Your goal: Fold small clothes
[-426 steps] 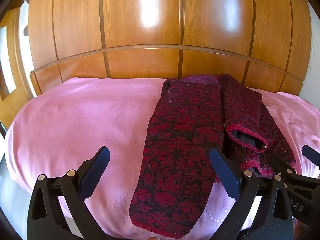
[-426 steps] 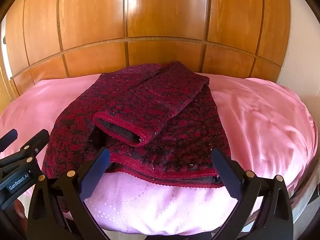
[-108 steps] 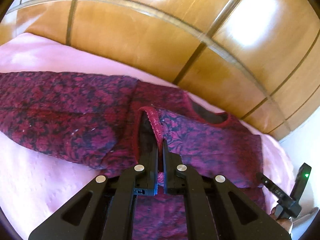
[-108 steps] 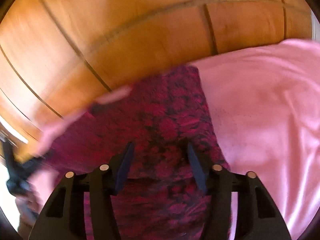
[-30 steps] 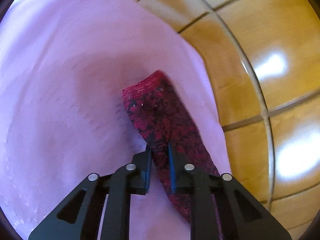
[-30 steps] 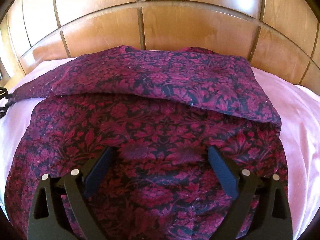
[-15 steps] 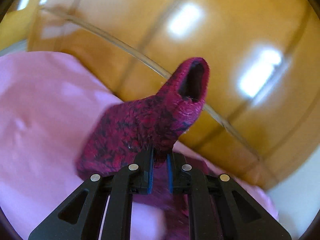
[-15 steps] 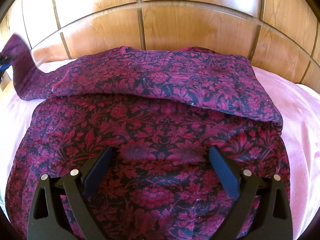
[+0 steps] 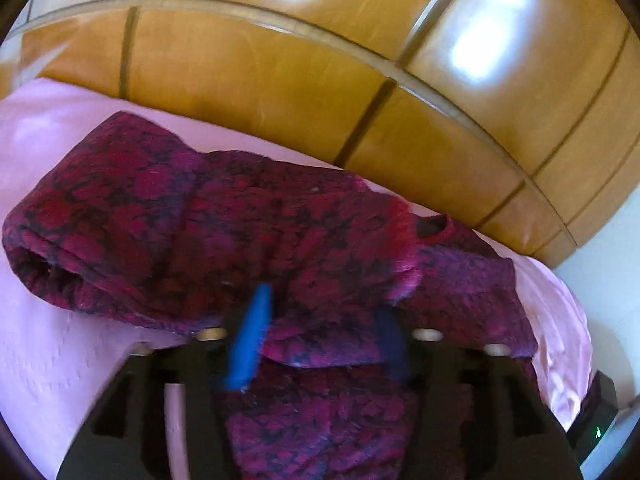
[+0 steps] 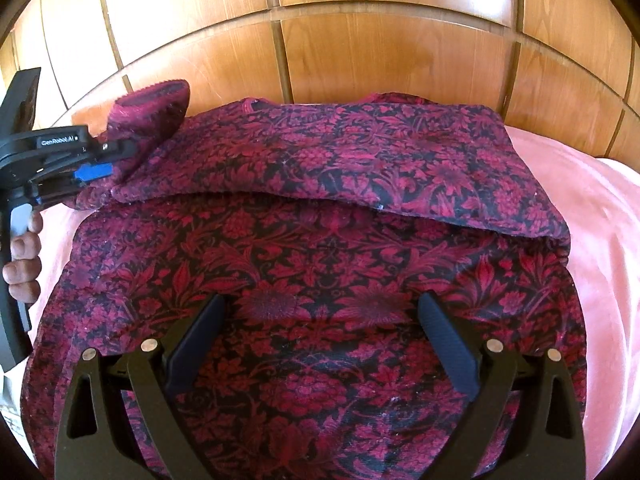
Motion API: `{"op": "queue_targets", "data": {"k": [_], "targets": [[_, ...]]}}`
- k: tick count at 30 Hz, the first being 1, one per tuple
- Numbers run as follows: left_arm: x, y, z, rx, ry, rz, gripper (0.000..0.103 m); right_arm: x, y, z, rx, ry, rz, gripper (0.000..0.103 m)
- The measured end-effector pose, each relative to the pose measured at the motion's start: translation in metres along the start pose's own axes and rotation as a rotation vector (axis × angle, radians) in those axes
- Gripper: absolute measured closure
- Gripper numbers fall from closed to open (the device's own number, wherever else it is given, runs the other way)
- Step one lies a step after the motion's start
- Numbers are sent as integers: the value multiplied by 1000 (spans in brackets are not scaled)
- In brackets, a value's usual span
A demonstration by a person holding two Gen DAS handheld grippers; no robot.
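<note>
The dark red floral garment (image 10: 320, 264) lies spread across the pink bedcover (image 10: 600, 240), its body flat with one sleeve (image 10: 352, 160) folded crosswise over the chest, the neckline toward the wooden wall panels (image 10: 380, 52) behind; the other sleeve (image 10: 150, 120) rises at the garment's left edge, its trimmed cuff opening lifted off the cloth and turned upward; in the left wrist view that sleeve (image 9: 208, 236) drapes in a thick roll across the garment's upper part, the cuff mouth gaping at the left; the left gripper (image 10: 100, 164) sits at the sleeve's base, a blue pad showing against the fabric, and a bare hand (image 10: 24, 260) wraps its handle at the frame's edge; from its own camera the left gripper (image 9: 320, 332) is motion-blurred, the blue finger and the dark one standing apart with a fold of cloth lying between and over them, so whether they pinch the sleeve cannot be told; the right gripper (image 10: 320, 344) hovers low over the garment's lower half, its black fingers (image 10: 448, 348) spread wide, nothing between them but the printed flowers beneath; pink bedcover shows on both sides of the garment.
</note>
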State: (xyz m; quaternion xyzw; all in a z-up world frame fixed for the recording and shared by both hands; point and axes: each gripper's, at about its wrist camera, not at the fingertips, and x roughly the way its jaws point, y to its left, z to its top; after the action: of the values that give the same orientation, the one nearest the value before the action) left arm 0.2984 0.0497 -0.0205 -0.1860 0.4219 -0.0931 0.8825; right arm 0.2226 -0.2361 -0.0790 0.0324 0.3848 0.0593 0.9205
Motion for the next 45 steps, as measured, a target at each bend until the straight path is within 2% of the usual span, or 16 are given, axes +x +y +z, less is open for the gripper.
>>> {"op": "queue_targets", "data": {"k": [1, 2, 5, 7, 11, 16, 19, 21, 23, 25, 28, 33, 37, 41, 45], "targets": [[-5, -2, -1, 16, -8, -3, 33, -2, -1, 2, 4, 1, 3, 9], [-9, -4, -2, 39, -20, -9, 30, -4, -3, 4, 15, 2, 11, 13], [-25, -8, -6, 79, -51, -4, 29, -14, -9, 16, 85, 1, 93, 26], [-38, -1, -10, 69, -73, 0, 29, -20, -8, 31, 123, -6, 172, 32], [-55, 24, -24, 31, -123, 154, 29, -18, 12, 62, 138, -13, 272, 39], [-61, 72, -30, -95, -112, 269, 29, 15, 54, 100, 132, 38, 327, 48], [-58, 88, -33, -147, -93, 284, 29, 52, 81, 117, 105, 114, 292, 53], [-52, 89, -34, -149, -82, 297, 29, 72, 92, 121, 89, 156, 259, 64], [-44, 86, -32, -148, -67, 307, 29, 77, 101, 125, 57, 160, 254, 90], [-34, 81, -31, -152, -52, 312, 29, 63, 105, 132, 14, 112, 227, 96], [-22, 76, -27, -171, -43, 312, 29, 26, 101, 143, -19, 2, 224, 97], [-3, 67, -17, -201, -37, 331, 29, -33, 67, 154, 23, -140, 233, 97], [10, 58, -15, -149, -13, 409, 29, -64, 30, 150, 71, -214, 182, 98], [11, 59, -16, -144, -11, 428, 29, -83, -22, 138, 143, -251, 84, 98], [14, 57, -17, -121, -3, 438, 26, -79, -76, 118, 228, -219, -12, 98]]}}
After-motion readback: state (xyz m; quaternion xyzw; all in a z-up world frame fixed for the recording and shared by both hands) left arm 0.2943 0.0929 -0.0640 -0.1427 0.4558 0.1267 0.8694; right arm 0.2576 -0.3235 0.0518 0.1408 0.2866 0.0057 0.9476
